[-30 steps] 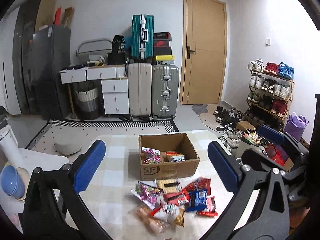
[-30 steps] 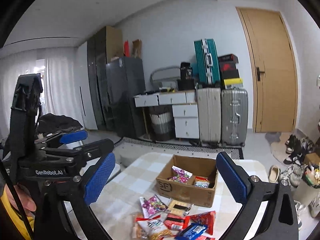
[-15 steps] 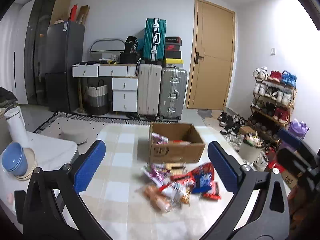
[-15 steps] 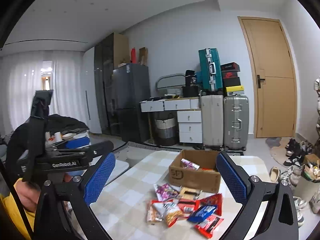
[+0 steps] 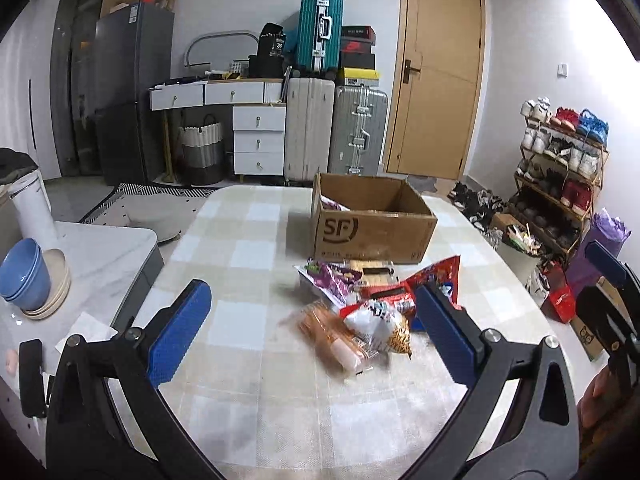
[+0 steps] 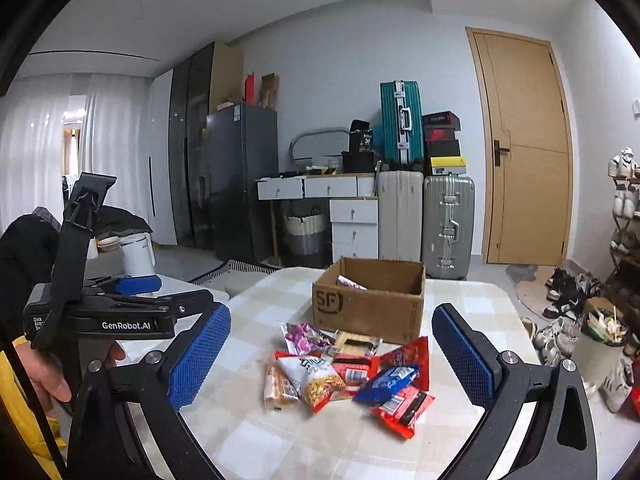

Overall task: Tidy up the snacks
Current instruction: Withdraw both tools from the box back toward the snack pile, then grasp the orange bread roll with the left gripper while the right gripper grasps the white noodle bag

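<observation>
Left gripper [image 5: 308, 320]: fingers spread wide, empty, hovering over the near part of the surface [image 5: 248, 360]; the pile sits just ahead, toward its right finger.
Pink-wrapped snack [image 6: 278, 386]: leftmost of the pile, long and narrow; likely light with a slippery film. Best pinched across its short width at the middle.
Purple packet [image 6: 302, 336]: far left of the pile, close to the box; soft foil, probably crinkles and slides. Take it at a free edge.
Noodle-print bag [image 6: 322, 380]: puffy and pillow-like; I judge the contents brittle, so close gently on the sealed end.
Beige flat pack [image 6: 354, 342]: partly buried against the box front; looks stiffer, perhaps biscuits.
Red packets [image 6: 404, 404]: about four, overlapping; the count is unsure where they overlap.
Blue packet [image 6: 386, 382]: one, lying on top of the red ones, the easiest first pick from the right.
Loose snacks counted: roughly nine, all in one heap near the middle of the surface.
Cardboard box [image 6: 370, 304]: one, open-topped, just beyond the pile; at least one packet shows inside by its left wall.
Right gripper [image 6: 332, 354]: fingers set wide, holding nothing, framing the pile from the near side.
Far right: shoe rack [image 5: 560, 160], apart from the task.
</observation>
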`<state>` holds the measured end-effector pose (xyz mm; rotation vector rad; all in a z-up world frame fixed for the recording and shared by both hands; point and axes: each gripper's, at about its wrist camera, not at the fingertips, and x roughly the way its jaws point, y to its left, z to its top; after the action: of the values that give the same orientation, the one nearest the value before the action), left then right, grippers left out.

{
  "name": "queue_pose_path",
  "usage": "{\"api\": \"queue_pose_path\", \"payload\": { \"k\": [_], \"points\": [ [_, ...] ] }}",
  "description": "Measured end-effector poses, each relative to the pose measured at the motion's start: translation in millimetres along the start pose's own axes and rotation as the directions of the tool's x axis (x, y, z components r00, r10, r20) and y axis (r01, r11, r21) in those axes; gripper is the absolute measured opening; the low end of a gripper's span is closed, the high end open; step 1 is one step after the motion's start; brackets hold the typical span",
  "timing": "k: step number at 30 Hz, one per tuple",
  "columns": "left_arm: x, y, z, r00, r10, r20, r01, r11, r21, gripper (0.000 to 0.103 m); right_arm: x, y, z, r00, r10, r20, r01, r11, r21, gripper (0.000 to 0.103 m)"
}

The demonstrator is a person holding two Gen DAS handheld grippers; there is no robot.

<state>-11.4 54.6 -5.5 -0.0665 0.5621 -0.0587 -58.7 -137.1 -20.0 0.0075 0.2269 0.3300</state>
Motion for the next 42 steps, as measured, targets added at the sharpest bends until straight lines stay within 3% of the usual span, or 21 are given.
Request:
{"api": "queue_pose_path", "payload": {
  "k": [18, 25, 30, 37, 42],
  "points": [
    [33, -9, -20, 0.997, -0.001, -0.072, 0.002, 1.000, 0.015, 0.102, 14, -19, -20, 0.997, 0.050, -0.063, -0.045, 0.995, 0.085, 0.103],
    [65, -7, -32, 0.991, 0.006, -0.131, -0.005, 1.000, 0.011, 0.102, 29, -28, -32, 0.991, 0.073, -0.114, -0.059, 0.990, 0.128, 0.103],
    [104, -2, -46, 0.976, 0.002, -0.218, -0.005, 1.000, -0.016, 0.102, 43, -31, -45, 0.984, 0.097, -0.152, -0.074, 0.986, 0.148, 0.102],
    [161, 5, -66, 0.938, -0.032, -0.345, 0.010, 0.998, -0.067, 0.102, 67, -41, -62, 0.972, 0.111, -0.209, -0.072, 0.980, 0.187, 0.103],
    [188, 4, -69, 0.920, -0.045, -0.390, 0.019, 0.997, -0.071, 0.102, 83, -49, -69, 0.964, 0.122, -0.237, -0.073, 0.976, 0.207, 0.103]
  ]
}}
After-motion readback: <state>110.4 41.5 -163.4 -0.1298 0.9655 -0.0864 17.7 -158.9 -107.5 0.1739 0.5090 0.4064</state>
